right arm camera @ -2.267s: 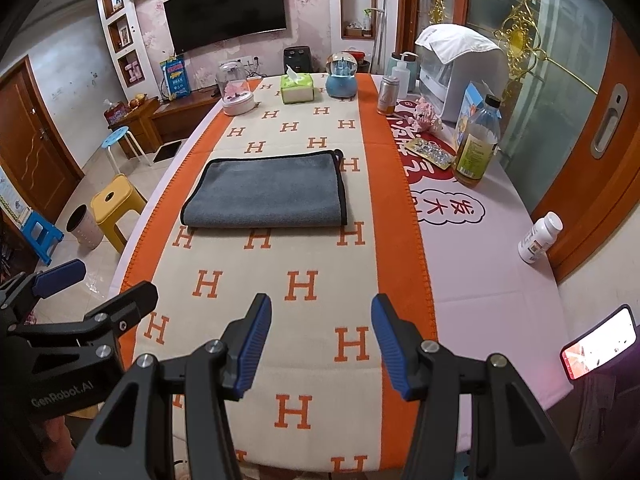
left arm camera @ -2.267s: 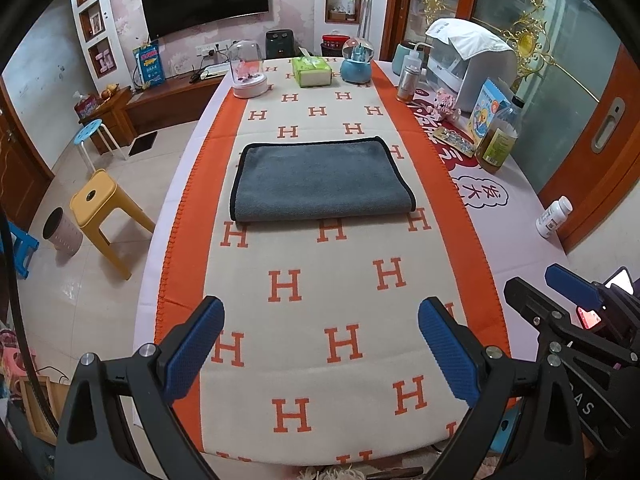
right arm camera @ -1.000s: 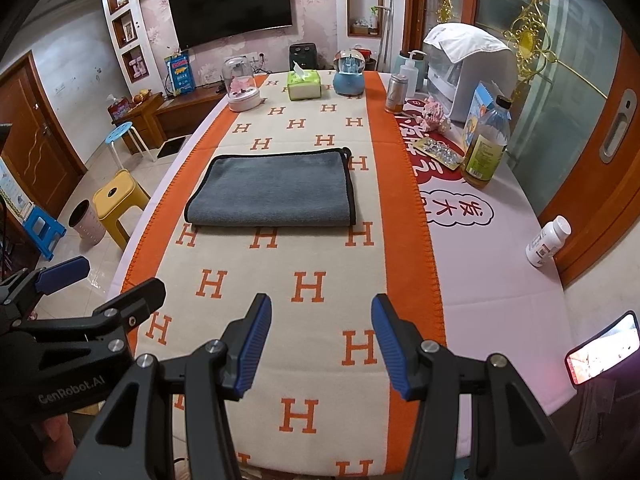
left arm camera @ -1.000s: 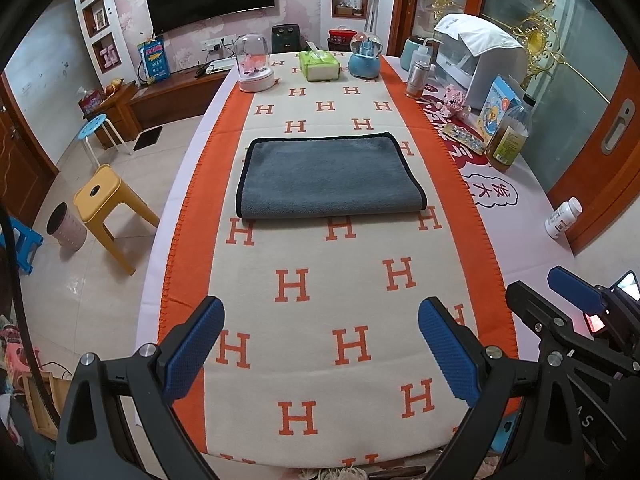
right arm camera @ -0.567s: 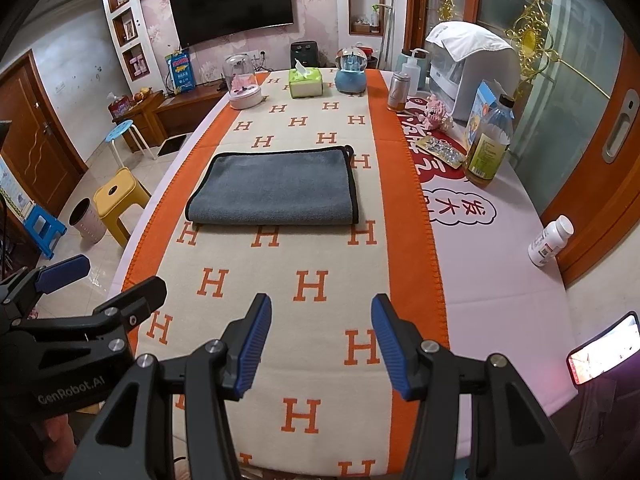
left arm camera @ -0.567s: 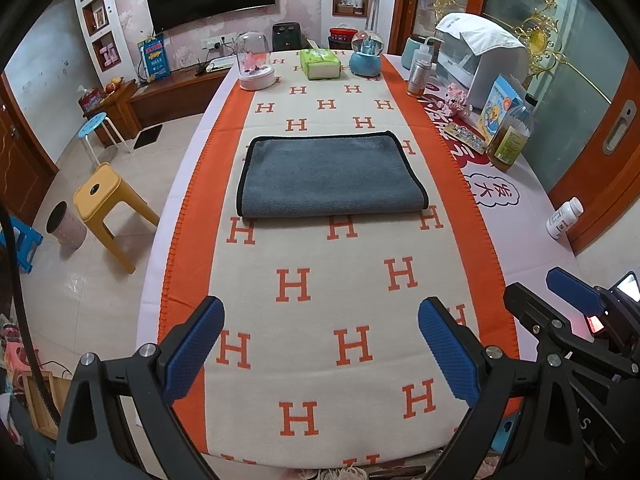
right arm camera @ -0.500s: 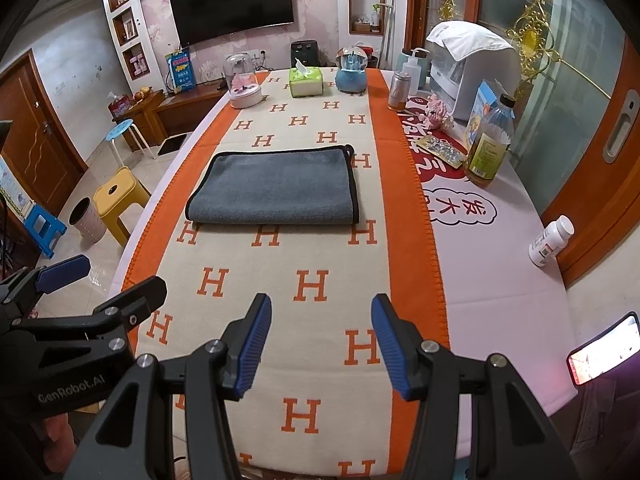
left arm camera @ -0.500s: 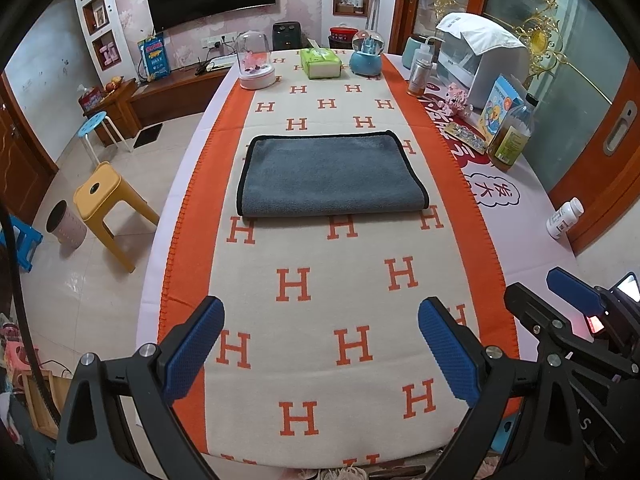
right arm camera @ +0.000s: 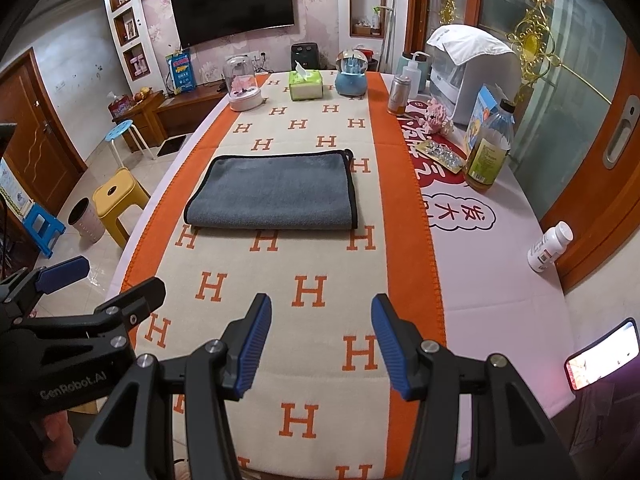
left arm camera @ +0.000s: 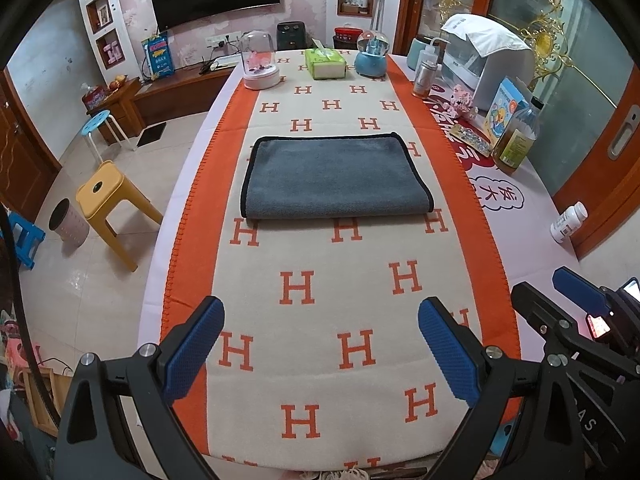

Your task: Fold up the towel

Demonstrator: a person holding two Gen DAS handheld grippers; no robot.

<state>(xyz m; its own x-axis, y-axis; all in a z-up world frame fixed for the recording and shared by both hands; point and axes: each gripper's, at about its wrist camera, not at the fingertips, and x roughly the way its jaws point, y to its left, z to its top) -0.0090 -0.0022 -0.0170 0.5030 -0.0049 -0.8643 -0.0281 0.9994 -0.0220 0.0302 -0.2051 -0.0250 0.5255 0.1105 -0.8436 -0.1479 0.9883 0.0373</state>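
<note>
Grey towel (left arm camera: 336,178) lay flat on the H-patterned runner (left arm camera: 340,288), centre of the left wrist frame, its long axis running left to right, rolled fold edge toward us. We held the left gripper (left arm camera: 320,350) at the lower centre, jaws spread wide and empty, well short of the towel. In the right wrist view the towel (right arm camera: 272,192) sat left of centre; our right gripper (right arm camera: 318,344) was also parted and empty. We judged both about equally far.
</note>
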